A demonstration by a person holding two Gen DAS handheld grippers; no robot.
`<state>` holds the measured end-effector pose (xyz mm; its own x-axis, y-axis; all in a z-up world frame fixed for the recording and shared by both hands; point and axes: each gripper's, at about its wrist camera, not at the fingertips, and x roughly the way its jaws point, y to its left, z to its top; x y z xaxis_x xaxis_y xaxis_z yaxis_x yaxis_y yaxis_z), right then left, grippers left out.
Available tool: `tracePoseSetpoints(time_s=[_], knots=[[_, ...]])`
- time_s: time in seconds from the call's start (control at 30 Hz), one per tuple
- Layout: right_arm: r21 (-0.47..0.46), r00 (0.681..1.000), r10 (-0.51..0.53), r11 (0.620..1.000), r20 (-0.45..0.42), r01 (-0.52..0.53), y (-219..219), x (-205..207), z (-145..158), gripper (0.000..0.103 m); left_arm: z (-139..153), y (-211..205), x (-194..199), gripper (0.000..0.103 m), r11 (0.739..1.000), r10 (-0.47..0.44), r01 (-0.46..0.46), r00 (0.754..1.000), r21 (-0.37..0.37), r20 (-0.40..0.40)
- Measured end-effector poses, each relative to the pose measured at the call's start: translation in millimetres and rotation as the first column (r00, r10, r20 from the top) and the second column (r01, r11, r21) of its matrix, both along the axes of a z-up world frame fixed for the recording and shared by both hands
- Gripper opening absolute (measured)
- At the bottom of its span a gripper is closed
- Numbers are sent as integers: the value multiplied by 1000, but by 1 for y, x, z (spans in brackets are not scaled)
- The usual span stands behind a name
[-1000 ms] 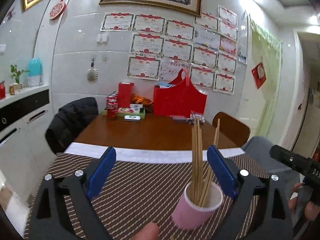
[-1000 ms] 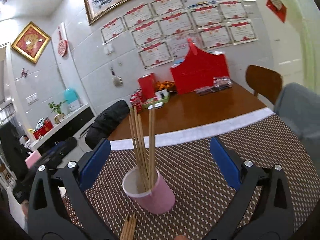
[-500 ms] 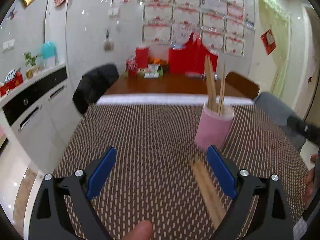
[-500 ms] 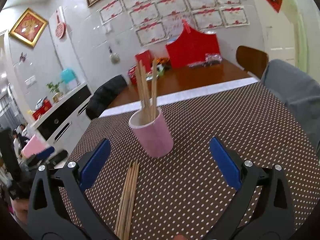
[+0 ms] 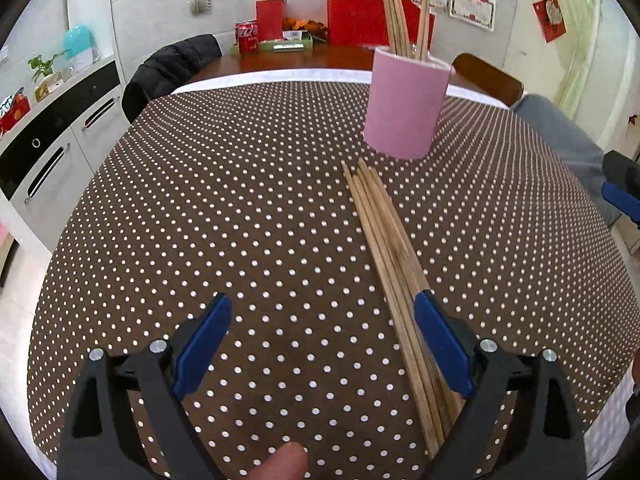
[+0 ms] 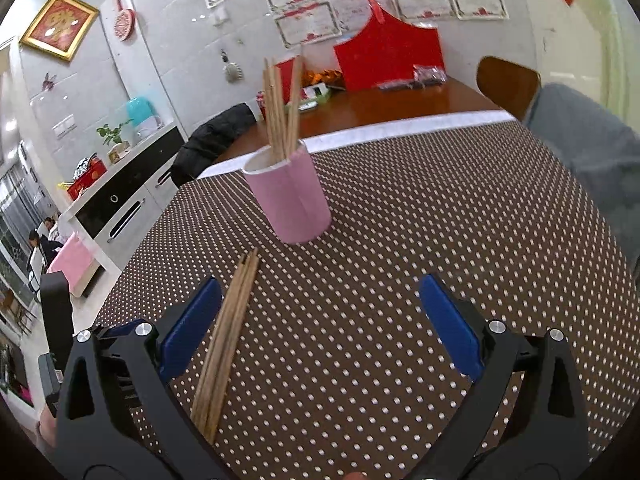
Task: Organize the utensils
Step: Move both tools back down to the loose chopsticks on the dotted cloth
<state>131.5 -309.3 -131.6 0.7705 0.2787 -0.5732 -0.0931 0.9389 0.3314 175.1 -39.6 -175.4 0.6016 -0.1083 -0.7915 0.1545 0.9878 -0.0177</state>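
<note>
A pink cup [image 5: 404,108] [image 6: 290,196] stands upright on the dotted brown tablecloth with several wooden chopsticks [image 5: 400,12] [image 6: 280,108] upright in it. A bundle of loose chopsticks [image 5: 388,256] [image 6: 228,328] lies flat on the cloth, tips toward the cup. My left gripper [image 5: 322,340] is open above the cloth, its right finger just over the bundle's near end. My right gripper [image 6: 320,320] is open too, with the bundle running beside its left finger. Neither holds anything.
The tablecloth [image 5: 220,200] covers the near table; a wooden table [image 6: 400,100] behind carries a red bag [image 6: 388,56], cans and boxes. A black jacket [image 5: 172,64] hangs on a chair at left, a wooden chair [image 6: 508,84] at right. White cabinets [image 5: 60,128] line the left wall.
Both grippers have pulled back and tilted down from the cup. The loose chopsticks on the cloth have come into view near the fingers; the cup now sits farther off.
</note>
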Motion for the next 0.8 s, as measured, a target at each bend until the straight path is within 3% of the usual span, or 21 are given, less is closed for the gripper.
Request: tracePoseSetpoints(time_s=[0.2,0.37,0.8], knots=[[-10,999,23,1000,-33,-23,4,0,-9,97,-16,-7,2,91,999,16,-14,999,41,-48],[-31,995,63,997,-78,-66,20,5,-19,97,-22,-10,-4,91,1000,9,-8,998,10,-63],[-159,965,147,970,-218,-184,74,4,-54,97,-20,-5,-7,91,998,0,1,1000,58,-16]])
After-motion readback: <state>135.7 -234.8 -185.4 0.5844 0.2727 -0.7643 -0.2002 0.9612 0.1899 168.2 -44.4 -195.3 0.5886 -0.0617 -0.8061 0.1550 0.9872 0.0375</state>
